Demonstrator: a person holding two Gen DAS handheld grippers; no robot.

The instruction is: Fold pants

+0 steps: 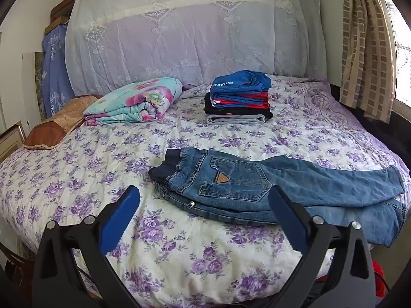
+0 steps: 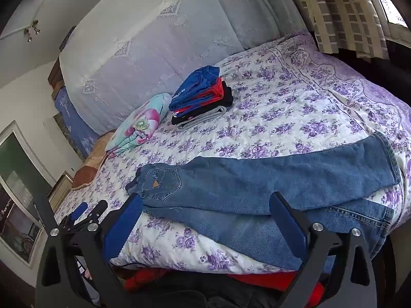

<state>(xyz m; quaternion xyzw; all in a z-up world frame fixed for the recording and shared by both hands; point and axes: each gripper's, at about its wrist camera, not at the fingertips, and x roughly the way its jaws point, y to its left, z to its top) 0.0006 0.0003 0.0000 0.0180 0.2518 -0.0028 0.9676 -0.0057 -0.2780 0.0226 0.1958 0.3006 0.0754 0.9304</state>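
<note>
1. Nearby, on the bed (image 1: 77,179), lying near the front edge: blue jeans (image 1: 231,184), folded lengthwise, one leg over the other, waistband to the left, legs running right.
2. Hovering above the bedspread just short of the jeans: left claw (image 1: 204,208), spread wide, gripping nothing.
3. Poised over the jeans' legs at the bed edge: right claw (image 2: 205,213), likewise spread wide and empty.
4. Further back: stack of folded clothes (image 1: 239,97), beside a folded floral blanket (image 1: 133,102).
5. Far left: brown pillow (image 1: 51,128).
</note>
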